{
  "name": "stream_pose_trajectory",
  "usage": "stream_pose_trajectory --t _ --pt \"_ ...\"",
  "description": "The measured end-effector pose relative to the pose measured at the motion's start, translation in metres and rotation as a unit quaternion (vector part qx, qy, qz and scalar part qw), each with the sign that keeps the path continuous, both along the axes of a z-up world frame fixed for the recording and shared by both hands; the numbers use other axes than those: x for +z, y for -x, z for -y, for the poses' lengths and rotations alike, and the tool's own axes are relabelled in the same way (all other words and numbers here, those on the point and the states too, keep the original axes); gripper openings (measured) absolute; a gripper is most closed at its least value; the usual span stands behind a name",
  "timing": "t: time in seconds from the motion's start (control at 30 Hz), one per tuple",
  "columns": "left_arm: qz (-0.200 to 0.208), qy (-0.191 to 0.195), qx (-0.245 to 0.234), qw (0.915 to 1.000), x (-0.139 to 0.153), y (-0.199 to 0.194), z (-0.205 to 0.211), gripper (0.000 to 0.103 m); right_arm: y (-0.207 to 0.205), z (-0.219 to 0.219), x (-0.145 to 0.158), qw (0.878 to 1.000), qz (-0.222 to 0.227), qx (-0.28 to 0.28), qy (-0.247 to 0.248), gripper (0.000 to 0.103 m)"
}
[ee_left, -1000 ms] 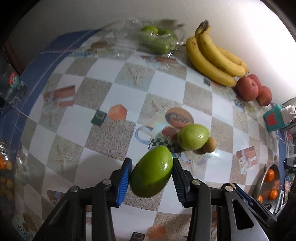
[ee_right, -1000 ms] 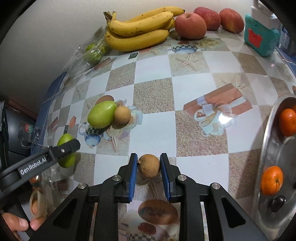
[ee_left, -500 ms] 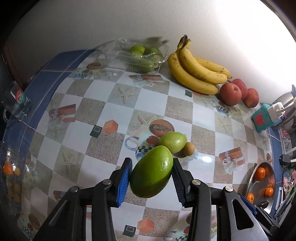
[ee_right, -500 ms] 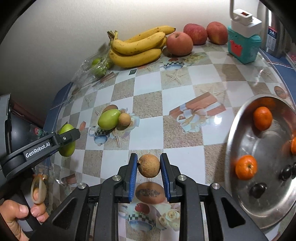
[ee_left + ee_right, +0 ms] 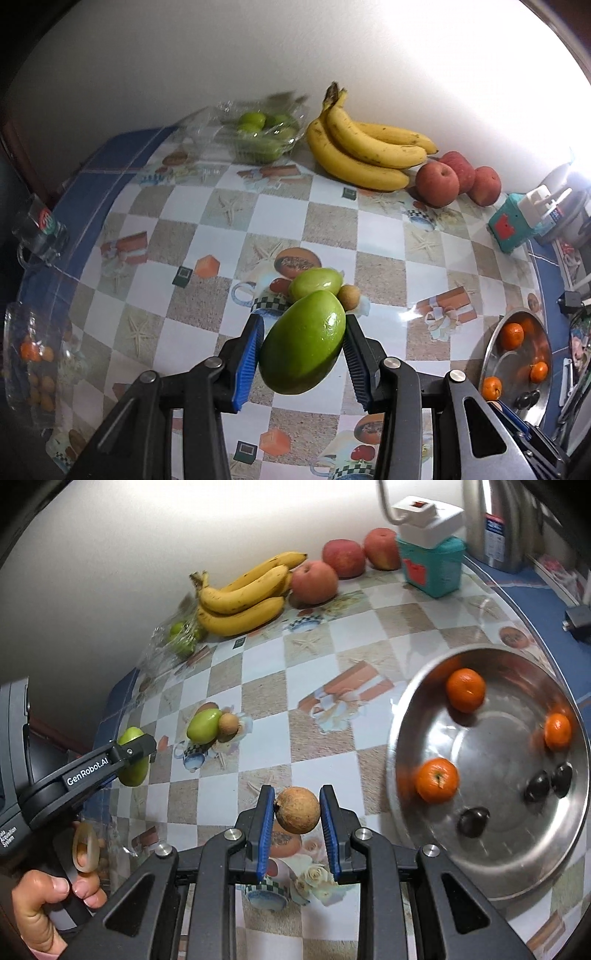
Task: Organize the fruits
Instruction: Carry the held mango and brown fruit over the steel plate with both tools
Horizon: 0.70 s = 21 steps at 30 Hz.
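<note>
My left gripper (image 5: pixel 303 349) is shut on a large green fruit (image 5: pixel 303 341) and holds it above the table; the same green fruit (image 5: pixel 133 758) shows at the left of the right wrist view. My right gripper (image 5: pixel 297 812) is shut on a small round brown fruit (image 5: pixel 297 809), lifted beside a steel bowl (image 5: pixel 517 864). The bowl holds three oranges (image 5: pixel 465 689) and three dark fruits (image 5: pixel 473 822). On the table's middle lie another green fruit (image 5: pixel 314 283) and a small brown fruit (image 5: pixel 349 297), touching.
Along the wall sit bananas (image 5: pixel 364 151), red apples (image 5: pixel 437 182) and a clear box of green fruits (image 5: pixel 258 138). A teal box (image 5: pixel 430 568) and a steel kettle (image 5: pixel 498 520) stand at the back right. A glass container with orange fruits (image 5: pixel 31 354) sits at the left edge.
Both grippers rose with their fruits still gripped. The right gripper moved rightward, bringing the steel bowl far more into its view. The left view now takes in more of the table.
</note>
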<state>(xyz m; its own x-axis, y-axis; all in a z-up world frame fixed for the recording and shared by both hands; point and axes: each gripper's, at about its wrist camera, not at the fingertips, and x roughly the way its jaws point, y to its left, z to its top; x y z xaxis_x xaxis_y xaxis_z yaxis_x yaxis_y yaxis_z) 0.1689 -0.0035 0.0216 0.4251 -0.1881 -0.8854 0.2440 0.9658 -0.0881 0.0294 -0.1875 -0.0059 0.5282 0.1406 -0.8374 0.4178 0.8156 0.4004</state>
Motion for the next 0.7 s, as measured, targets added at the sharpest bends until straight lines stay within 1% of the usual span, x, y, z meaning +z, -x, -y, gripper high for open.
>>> stream_pose_trajectory --t 0.1,0.2,0.3,0.53,0.7 --pt "0.003 0.006 -0.011 0.9999 0.006 0.005 0.009 0.046 0.007 0.008 0.005 1.000 0.009 -0.010 -0.007 0.026" --pt "-0.008 0.029 -0.027 0.9992 0.007 0.009 0.018 0.046 0.012 0.014 0.010 1.000 0.015 -0.015 -0.004 0.026" --pt "-0.017 0.038 -0.035 0.9985 0.005 0.013 0.027 0.046 0.016 0.020 0.013 1.000 0.020 -0.018 -0.007 0.026" --pt "-0.024 0.044 -0.048 0.9976 0.003 0.024 0.047 0.046 0.023 0.038 0.013 0.999 0.022 -0.034 -0.020 0.026" --pt "-0.028 0.039 -0.056 0.9973 -0.001 0.031 0.059 0.046 0.031 0.058 0.012 0.998 0.022 -0.056 -0.032 0.026"
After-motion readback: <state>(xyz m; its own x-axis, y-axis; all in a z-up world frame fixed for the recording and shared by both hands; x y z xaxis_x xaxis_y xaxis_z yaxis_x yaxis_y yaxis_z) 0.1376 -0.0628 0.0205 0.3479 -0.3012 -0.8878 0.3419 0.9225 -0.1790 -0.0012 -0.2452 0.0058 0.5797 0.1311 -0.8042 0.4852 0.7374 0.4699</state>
